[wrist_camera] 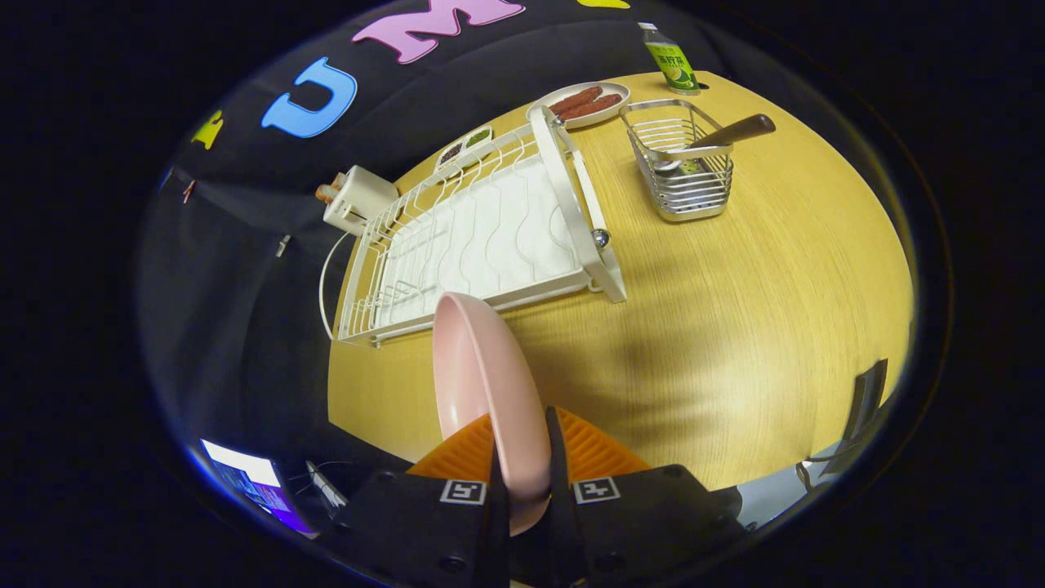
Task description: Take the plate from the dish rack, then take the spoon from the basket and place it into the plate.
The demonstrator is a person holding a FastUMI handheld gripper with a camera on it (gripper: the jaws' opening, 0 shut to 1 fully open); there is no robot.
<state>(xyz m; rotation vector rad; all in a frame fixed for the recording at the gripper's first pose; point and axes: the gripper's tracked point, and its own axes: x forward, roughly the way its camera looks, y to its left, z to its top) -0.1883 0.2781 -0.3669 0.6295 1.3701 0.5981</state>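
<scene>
Now the tongs (522,457) pinch the pink plate (482,376) edge-on between both fingers, above the table (735,327).

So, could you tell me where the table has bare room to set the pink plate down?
The gripper is shut on the pink plate. The widest bare wood lies on the table between the dish rack, the wire basket and the fingers. It is crowded behind the rack: sausage plate, bottle and small dishes.

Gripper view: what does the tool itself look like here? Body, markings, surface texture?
The gripper has a blocky black body with visible screw heads. Each side carries a small square black-and-white fiducial tag near the base of its finger. The two fingers are narrow blades with ribbed, fan-shaped parts flaring outward. No cables visible.
</scene>
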